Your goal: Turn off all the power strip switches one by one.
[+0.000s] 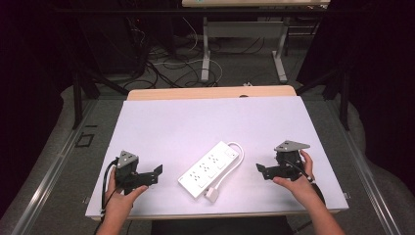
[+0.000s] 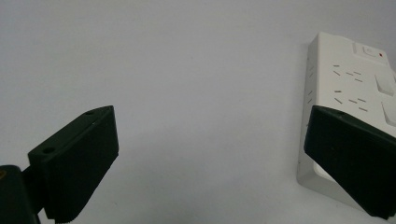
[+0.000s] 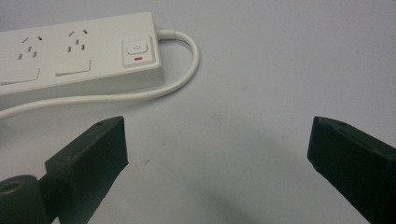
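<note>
Hidden: power strip (image 2: pixel 355 93) partly behind a jaw in left gripper view.
Table (image 1: pixel 195 122): white.
Left gripper (image 1: pixel 155 175), right gripper (image 1: pixel 261 170): jaws wide.

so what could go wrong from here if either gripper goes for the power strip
The power strip lies flat on the smooth white table, so a side push could slide it rather than lift it. Its cord loops round the switch end and back to the plug near the table's front edge; a jaw could snag it. Both the left gripper and right gripper are open.

Bright table, dark surroundings, soft focus throughout.
</note>
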Demonstrator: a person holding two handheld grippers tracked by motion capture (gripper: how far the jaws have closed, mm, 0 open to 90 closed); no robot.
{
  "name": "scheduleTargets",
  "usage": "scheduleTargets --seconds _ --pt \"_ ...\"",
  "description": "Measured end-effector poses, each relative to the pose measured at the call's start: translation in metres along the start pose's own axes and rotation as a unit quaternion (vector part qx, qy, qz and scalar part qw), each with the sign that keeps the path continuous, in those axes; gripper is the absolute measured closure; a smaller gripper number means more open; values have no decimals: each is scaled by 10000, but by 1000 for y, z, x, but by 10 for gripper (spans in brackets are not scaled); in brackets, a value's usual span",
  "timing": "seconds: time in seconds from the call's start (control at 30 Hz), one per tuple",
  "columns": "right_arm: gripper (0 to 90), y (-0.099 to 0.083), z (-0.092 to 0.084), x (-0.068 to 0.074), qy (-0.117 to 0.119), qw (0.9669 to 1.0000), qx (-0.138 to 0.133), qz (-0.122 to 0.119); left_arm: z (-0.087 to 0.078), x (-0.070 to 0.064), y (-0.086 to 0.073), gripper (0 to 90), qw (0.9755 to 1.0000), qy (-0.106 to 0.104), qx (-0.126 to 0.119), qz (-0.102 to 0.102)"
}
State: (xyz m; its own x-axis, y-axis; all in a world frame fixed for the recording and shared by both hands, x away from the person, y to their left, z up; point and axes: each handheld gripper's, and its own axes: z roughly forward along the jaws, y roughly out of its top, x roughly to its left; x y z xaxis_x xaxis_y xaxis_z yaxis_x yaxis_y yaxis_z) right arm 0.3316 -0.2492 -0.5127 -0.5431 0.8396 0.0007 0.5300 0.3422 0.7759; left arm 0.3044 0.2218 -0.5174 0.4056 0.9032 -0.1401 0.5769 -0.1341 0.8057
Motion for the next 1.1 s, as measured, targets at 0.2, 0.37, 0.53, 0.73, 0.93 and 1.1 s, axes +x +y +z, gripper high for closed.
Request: scheduleTargets --seconds 0.2,0.37,0.53,0.73,0.93,1.1 --pt "139 11 5 5 40 9998 -7 -186 -1 -1 0 34 10000 -2 9 43" --pt "152 22 9 11 99 9995 -18 -286 -1 -2 0 37 10000 -4 -6 56" --pt "160 31 12 17 201 9995 35 -250 -1 -1 -1 39 10000 -10 -9 9" --pt "217 40 20 26 267 9993 18 -263 0 2 -2 44 10000 24 -21 -33" --pt "254 47 25 32 297 9993 18 -237 -1 4 -3 50 10000 35 -13 -69" --pt "340 53 31 38 342 9990 66 -292 0 5 -3 53 10000 31 -40 -66"
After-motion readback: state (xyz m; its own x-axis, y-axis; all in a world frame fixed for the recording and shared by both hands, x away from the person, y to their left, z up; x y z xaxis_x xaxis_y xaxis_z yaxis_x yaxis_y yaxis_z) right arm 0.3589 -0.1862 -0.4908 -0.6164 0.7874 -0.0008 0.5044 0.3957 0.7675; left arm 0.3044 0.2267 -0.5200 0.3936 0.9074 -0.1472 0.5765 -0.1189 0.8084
